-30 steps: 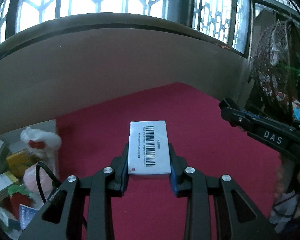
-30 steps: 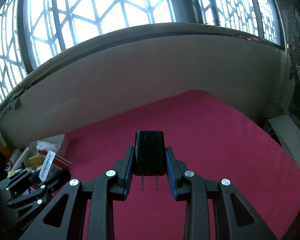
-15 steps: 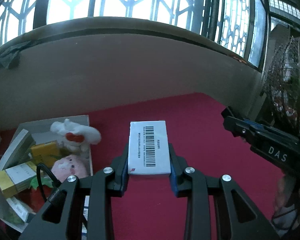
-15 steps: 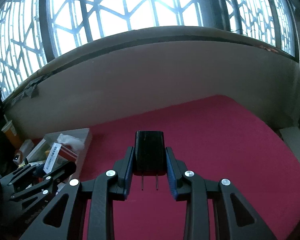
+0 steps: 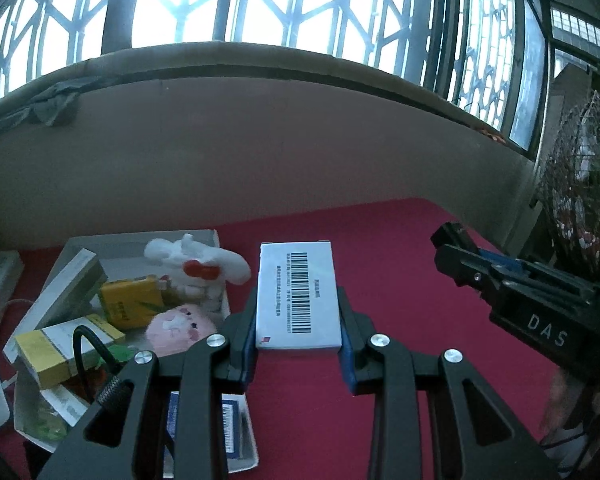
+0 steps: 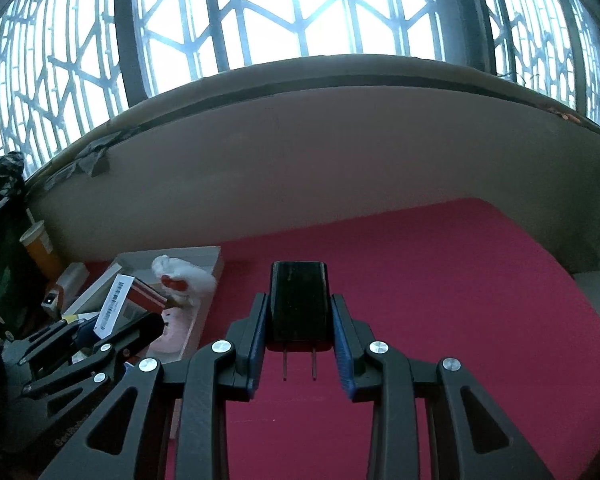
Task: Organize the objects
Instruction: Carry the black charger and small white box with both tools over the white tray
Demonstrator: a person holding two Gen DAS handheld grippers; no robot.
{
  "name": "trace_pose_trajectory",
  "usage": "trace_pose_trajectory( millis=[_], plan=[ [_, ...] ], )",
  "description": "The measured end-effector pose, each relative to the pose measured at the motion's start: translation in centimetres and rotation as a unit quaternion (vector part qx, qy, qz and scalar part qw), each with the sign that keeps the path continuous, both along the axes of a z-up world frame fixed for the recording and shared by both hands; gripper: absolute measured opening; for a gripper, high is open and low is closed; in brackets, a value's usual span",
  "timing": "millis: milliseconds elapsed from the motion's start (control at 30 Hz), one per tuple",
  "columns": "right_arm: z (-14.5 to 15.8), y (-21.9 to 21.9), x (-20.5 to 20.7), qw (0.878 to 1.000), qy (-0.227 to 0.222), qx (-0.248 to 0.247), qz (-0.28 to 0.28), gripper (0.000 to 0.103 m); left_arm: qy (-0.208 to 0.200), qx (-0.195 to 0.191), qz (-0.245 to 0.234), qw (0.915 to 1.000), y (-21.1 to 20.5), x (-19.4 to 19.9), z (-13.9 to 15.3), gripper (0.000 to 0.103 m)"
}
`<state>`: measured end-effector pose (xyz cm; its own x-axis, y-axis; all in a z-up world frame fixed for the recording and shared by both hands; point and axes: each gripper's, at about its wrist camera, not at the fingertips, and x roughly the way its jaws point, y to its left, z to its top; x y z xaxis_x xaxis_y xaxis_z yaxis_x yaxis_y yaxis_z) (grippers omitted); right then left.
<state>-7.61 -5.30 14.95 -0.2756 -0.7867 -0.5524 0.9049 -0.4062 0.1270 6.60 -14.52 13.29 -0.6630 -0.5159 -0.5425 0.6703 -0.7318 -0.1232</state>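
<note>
L tool [image 5: 299,354] is clamped on a white barcode box [image 5: 296,294], held above the red desk [image 5: 400,280] just right of the open tray [image 5: 80,246] w/ plush toys and yellow boxes. R tool [image 6: 299,350] grips a black charger [image 6: 299,304], prongs toward the camera, over bare red desk; tray sits to its left.

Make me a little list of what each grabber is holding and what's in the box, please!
left gripper: shut on a white box with a barcode
right gripper: shut on a black plug charger, prongs pointing toward the camera
surface: red cloth
storage box: on the cloth, to the left
inside it: white plush toy, pink plush toy, yellow cartons
behind: lattice window
</note>
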Motion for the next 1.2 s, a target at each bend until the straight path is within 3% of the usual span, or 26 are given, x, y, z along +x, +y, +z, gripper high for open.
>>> trace_pose_trajectory(
  millis=[1200],
  plan=[
    [-0.4, -5.6, 8.6, 0.997, 0.023, 0.027, 0.069, 0.032, 0.028, 0.014, 0.077, 0.9965, -4.7, 8.4, -0.3, 0.032]
  ],
)
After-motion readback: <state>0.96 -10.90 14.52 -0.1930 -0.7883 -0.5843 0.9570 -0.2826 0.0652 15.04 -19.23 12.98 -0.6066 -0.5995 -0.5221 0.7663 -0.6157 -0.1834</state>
